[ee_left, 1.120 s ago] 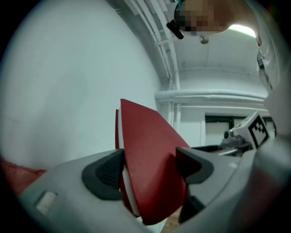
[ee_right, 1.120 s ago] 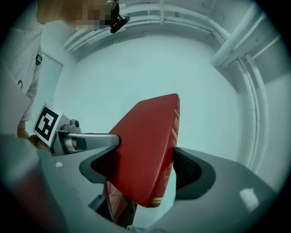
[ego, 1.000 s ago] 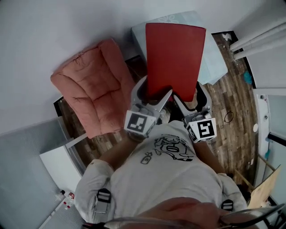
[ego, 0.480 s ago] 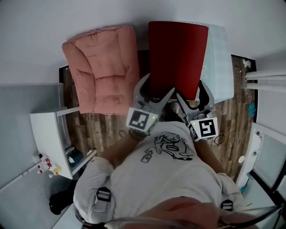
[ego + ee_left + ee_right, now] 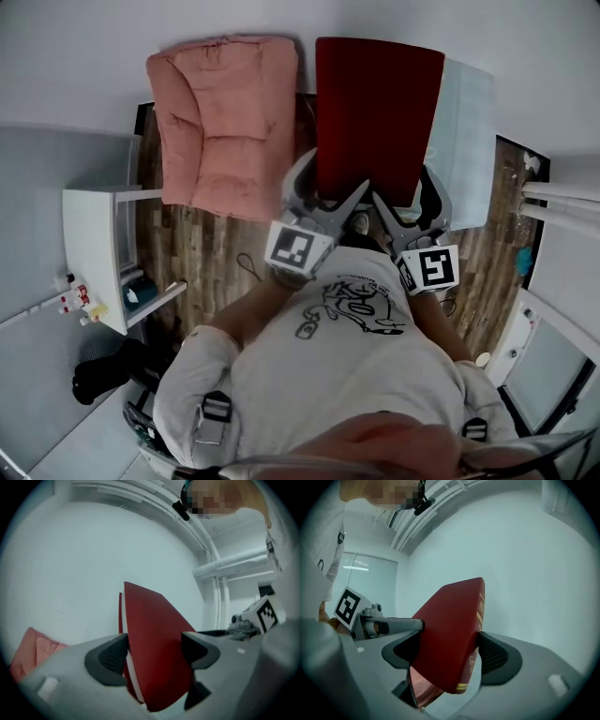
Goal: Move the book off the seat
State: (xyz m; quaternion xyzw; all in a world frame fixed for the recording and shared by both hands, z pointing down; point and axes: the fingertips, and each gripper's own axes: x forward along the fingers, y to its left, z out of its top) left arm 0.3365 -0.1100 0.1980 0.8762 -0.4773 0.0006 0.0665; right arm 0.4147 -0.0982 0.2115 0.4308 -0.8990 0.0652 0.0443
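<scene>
Holding noted: both grippers carry the red book clear of the pink armchair, no part of it touching the cushions.

Head view: the book is just to the right of the armchair, its cover facing up toward the camera. It overlaps a pale blue slab that lies farther right of the armchair. The wooden floor shows below the armchair's front edge. A white shelf unit stands to the armchair's lower left.

Left gripper: grips the book's near edge on the corner closer to the armchair. In the left gripper view, its fingers are clamped on the book, one dark pad on each cover, with the white page edge showing beside the left pad. A strip of the armchair sits at the lower left of that view.

Right gripper: grips the same near edge on the corner away from the armchair. In the right gripper view, its fingers are closed on the book. The spine with gilt lettering lies against the right pad. The book tilts left of upright.

Marker cubes: left, right, both close to the person's shirt.
</scene>
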